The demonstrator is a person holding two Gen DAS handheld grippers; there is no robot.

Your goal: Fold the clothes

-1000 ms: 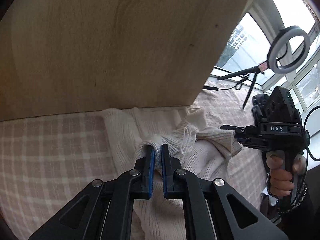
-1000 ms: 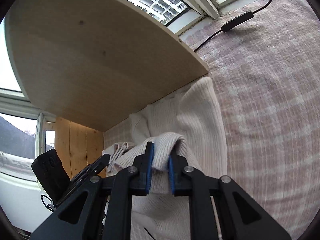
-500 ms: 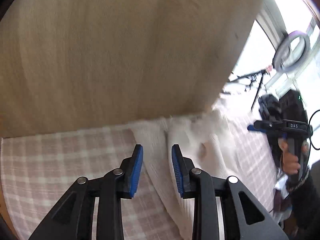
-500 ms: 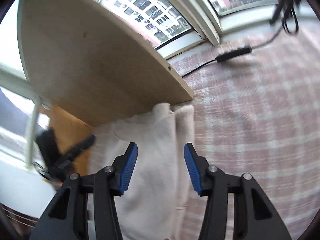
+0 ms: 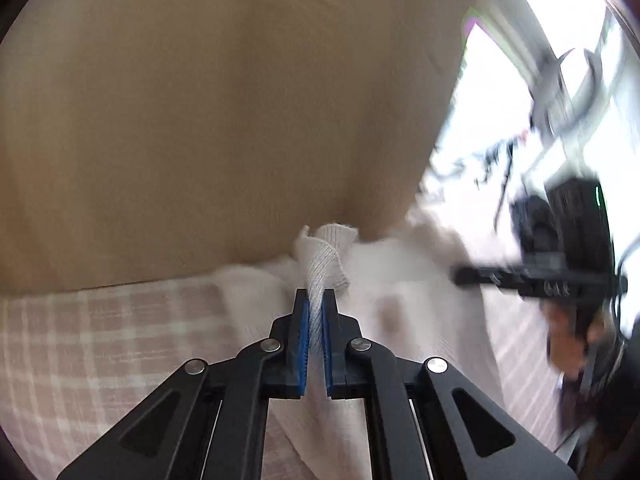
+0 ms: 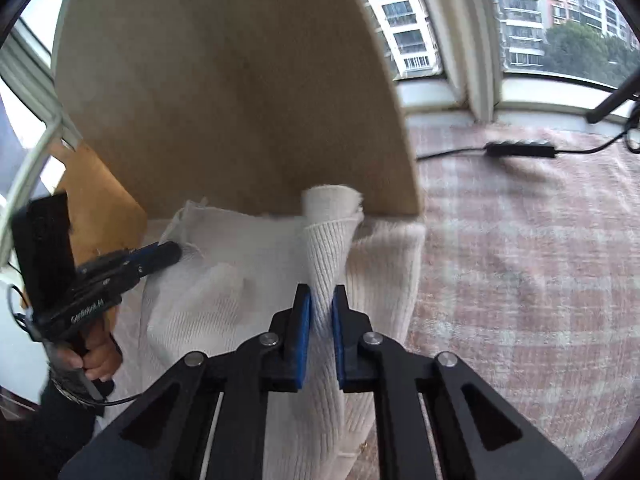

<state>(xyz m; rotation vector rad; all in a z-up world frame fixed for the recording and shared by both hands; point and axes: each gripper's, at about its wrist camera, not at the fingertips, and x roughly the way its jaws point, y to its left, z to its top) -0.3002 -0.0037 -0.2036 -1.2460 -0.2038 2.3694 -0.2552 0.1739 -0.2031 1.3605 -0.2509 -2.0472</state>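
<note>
Pinching ribbed folds at twelve o'clock, left gripper (image 5: 316,312) and right gripper (image 6: 319,312) lift the cream sweater (image 6: 384,280), probably for folding.

Daylight floods in from the large glass windows (image 6: 520,20) at one to two o'clock, blown out to white glare in the left wrist view. That view is heavily motion-blurred, smearing the cream ribbed knit sweater (image 5: 400,280). The right wrist view is sharper. Fisheye curvature bends both, with dark vignetted corners.
</note>
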